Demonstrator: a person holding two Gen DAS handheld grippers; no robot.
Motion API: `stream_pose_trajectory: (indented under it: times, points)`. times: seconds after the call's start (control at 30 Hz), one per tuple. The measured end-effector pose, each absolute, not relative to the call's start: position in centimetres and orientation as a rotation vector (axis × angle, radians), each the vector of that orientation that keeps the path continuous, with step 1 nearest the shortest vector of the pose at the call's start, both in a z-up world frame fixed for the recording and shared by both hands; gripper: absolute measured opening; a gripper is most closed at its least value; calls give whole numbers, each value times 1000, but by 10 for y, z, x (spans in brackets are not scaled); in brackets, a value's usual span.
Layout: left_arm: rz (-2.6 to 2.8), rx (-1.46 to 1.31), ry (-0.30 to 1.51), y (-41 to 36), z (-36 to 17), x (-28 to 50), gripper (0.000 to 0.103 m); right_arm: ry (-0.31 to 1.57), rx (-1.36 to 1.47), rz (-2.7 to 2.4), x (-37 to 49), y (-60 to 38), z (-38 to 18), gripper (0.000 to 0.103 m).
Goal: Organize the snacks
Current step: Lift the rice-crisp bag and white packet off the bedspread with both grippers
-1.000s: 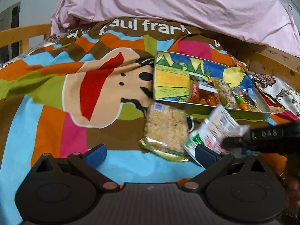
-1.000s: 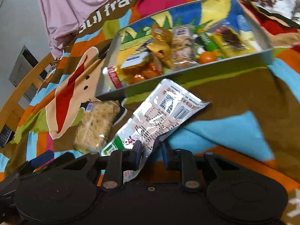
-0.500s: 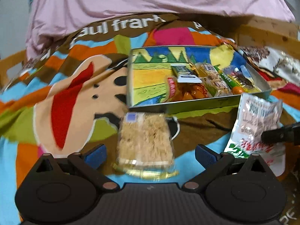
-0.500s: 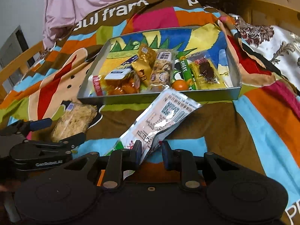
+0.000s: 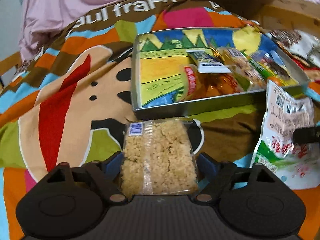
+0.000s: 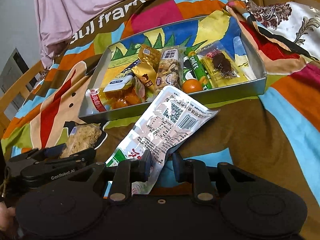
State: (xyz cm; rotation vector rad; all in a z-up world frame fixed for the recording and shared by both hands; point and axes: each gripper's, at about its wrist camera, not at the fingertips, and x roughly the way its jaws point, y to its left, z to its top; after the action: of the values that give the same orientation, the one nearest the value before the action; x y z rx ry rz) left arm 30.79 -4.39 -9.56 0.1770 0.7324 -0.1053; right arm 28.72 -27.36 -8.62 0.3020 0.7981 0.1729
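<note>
My left hand-held gripper (image 5: 159, 165) has just been closing around the rice cake (image 5: 158, 158); right hand-held gripper (image 6: 161, 165) pinches the white pouch (image 6: 166, 120); both go into the tin (image 6: 200, 100).

Our left gripper (image 5: 159, 165): black body, blue pads, copper-coloured pivot screws, ribbed grey top, white "GenRobot.AI" lettering.
Our right gripper (image 6: 161, 166): black body, dark blue pads, silver pivot screws.

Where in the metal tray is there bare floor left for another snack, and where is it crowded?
The metal tray has bare painted floor at its left end, between the left wall and the red-labelled orange snack bag, and a strip along the far wall. The middle and right end are crowded, from the gold packets to the green stick.
</note>
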Motion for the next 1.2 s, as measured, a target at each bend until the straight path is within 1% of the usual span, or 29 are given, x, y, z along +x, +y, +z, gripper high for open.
stream_pose_trajectory:
  times: [0.07, 0.27, 0.6, 0.77, 0.8, 0.87, 0.97, 1.0, 1.03, 1.07, 1.1, 1.13, 1.2]
  points:
    - [-98, 137, 738, -40, -93, 307, 77, 795, 298, 174, 286, -273, -86, 24]
    - [-122, 75, 766, -41, -90, 299, 77, 822, 319, 196, 279, -278, -85, 23]
    - [-229, 57, 836, -59, -81, 261, 76, 855, 106, 221, 238, -279, -62, 24]
    - [-283, 38, 867, -58, -77, 246, 76, 853, 113, 172, 231, -291, -61, 26]
    - [-289, 29, 868, -57, -77, 244, 76, 855, 125, 153, 233, -294, -63, 31]
    - [-293, 15, 865, -56, -77, 241, 76, 861, 162, 138, 238, -297, -68, 34]
    - [-295, -2, 853, -53, -79, 239, 76, 865, 242, 120, 244, -301, -75, 43]
    - [-296, -10, 849, -52, -79, 239, 76, 861, 283, 119, 246, -304, -76, 51]
    - [-298, -17, 843, -50, -80, 238, 76, 856, 324, 122, 247, -306, -77, 63]
    - [-297, -22, 839, -49, -80, 237, 76, 848, 373, 132, 249, -308, -79, 69]
    - [-295, -27, 834, -48, -80, 236, 76, 838, 418, 142, 251, -309, -80, 81]
    - [-292, -35, 826, -46, -81, 234, 76, 830, 450, 145, 253, -308, -81, 89]
    - [-285, -47, 813, -43, -81, 232, 76, 818, 468, 140, 258, -302, -83, 96]
